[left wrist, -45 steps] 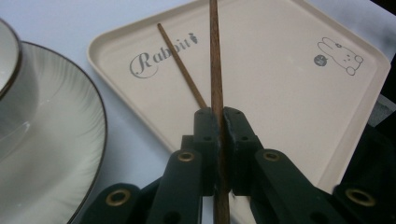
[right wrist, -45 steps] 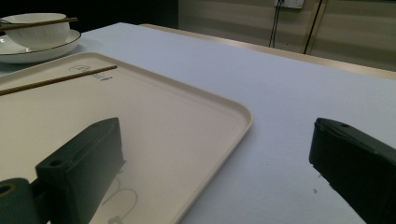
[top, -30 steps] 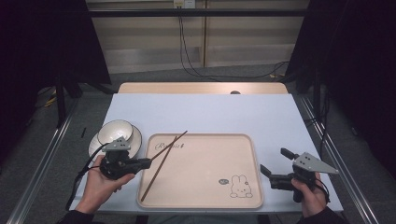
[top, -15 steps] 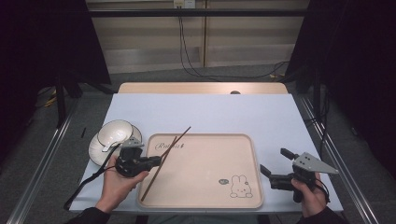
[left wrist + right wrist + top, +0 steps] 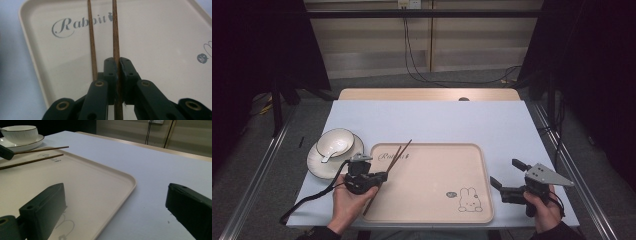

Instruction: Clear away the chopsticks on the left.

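From above, the left hand-held gripper (image 5: 379, 176) grips one chopstick (image 5: 396, 159) over the tray (image 5: 432, 200); the right hand-held gripper (image 5: 507, 176), well apart, stands wide. Between the left one's jaws that chopstick (image 5: 115, 37) is pinched, a second chopstick (image 5: 91, 37) lying just beside. Beyond the right one's spread jaws lie tray (image 5: 100, 182) and bench (image 5: 140, 170).

chopsticks (image 5: 115, 37): far ends cut off by top edge | tray (image 5: 162, 37): cropped right

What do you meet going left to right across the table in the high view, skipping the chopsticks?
Saucer with the bowl on it → left tool shut on a chopstick → "Rabbit" lettering on the tray → rabbit drawing → right tool, open, beyond the tray's right rim.
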The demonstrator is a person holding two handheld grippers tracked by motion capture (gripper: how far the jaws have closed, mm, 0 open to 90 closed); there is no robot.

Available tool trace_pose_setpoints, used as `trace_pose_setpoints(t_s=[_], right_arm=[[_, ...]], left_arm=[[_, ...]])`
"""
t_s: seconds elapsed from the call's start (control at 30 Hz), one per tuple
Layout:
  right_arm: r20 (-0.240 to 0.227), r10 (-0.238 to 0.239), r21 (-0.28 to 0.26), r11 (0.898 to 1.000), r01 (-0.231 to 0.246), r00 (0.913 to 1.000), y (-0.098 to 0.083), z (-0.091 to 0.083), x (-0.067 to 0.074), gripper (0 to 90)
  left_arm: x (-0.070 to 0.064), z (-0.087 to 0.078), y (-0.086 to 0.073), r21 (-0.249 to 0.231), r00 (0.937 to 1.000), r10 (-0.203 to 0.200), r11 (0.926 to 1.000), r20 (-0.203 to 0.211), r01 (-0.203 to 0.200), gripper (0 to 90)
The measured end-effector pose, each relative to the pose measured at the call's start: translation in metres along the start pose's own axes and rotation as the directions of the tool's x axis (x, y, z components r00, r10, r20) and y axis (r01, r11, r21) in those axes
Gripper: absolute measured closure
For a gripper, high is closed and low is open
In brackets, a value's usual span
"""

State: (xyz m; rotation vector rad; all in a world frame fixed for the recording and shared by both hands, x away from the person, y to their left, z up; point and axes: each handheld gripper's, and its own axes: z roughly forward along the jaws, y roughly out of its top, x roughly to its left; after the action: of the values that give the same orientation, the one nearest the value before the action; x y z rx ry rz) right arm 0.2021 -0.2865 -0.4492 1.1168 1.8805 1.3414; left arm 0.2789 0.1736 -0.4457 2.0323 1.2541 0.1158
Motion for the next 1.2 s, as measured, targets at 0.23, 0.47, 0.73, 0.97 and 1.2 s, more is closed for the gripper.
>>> trace_pose_setpoints(t_s=[0.23, 0.47, 0.73, 0.97, 1.2], right_arm=[[-0.003, 0.000, 0.001, 1.000, 0.000, 1.0000, 0.000, 0.000, 0.000, 2.6], [-0.006, -0.003, 0.001, 1.000, 0.003, 1.0000, 0.000, 0.000, 0.000, 2.6], [-0.006, -0.006, 0.001, 1.000, 0.006, 1.0000, 0.000, 0.000, 0.000, 2.6], [-0.008, -0.006, -0.001, 1.000, 0.006, 0.9999, 0.000, 0.000, 0.000, 2.6], [-0.012, -0.005, 0.001, 1.000, 0.005, 0.9999, 0.000, 0.000, 0.000, 2.6]], left_arm=[[-0.003, 0.006, -0.006, 0.043, 0.9992, -0.009, 0.9990, -0.038, 0.010, 84.5], [-0.002, 0.017, -0.005, 0.070, 0.9986, -0.018, 0.9973, -0.049, 0.022, 84.4], [-0.002, 0.019, -0.006, 0.068, 0.9985, -0.018, 0.9975, -0.053, 0.021, 84.1], [-0.003, 0.019, -0.007, 0.066, 0.9984, -0.007, 0.9978, -0.056, 0.011, 83.9], [-0.004, 0.019, -0.007, 0.058, 0.9988, -0.022, 0.9981, -0.045, 0.024, 78.8]])
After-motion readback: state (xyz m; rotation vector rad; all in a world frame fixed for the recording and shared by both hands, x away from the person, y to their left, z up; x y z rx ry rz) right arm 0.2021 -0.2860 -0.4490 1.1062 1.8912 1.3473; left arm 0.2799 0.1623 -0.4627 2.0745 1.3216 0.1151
